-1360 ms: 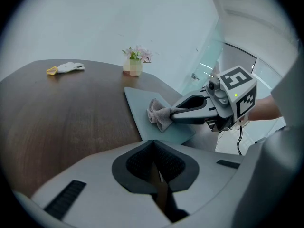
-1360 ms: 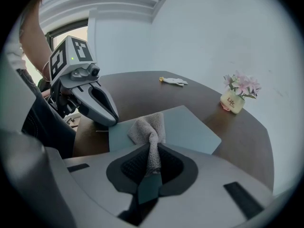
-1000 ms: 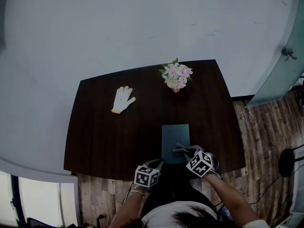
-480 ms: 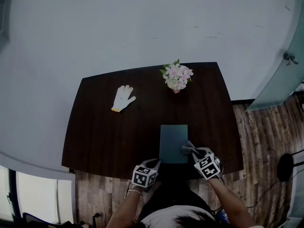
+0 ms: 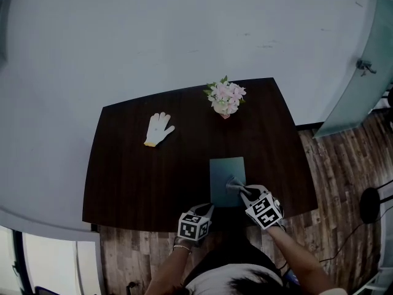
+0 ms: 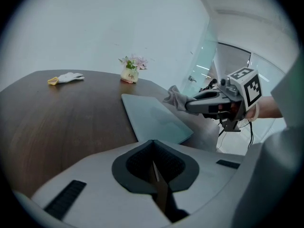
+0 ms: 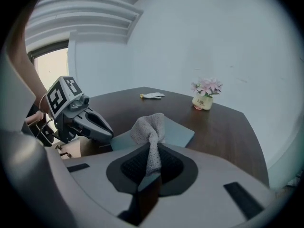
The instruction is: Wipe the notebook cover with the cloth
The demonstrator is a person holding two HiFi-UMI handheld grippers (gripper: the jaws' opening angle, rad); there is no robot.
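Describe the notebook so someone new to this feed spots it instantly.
Find the dark table. At its near edge lies the notebook, a flat grey-green rectangle. Unlike the white glove and flower pot farther back, it has the right gripper's cloth over it.

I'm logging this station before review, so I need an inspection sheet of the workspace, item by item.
Surface: dark wooden table, mostly bare.
Job's things: notebook lies flat near the front edge; grey cloth sits over its near right part, contact unclear.
Clutter: white glove at back left; small flower pot at the back.
Grippers: right gripper shut on the cloth; left gripper shut and empty, at the front edge left of the notebook.
Cables: thin dark cables hang below the right gripper.
Surroundings: pale wall; wood-plank floor; glass panel at right.
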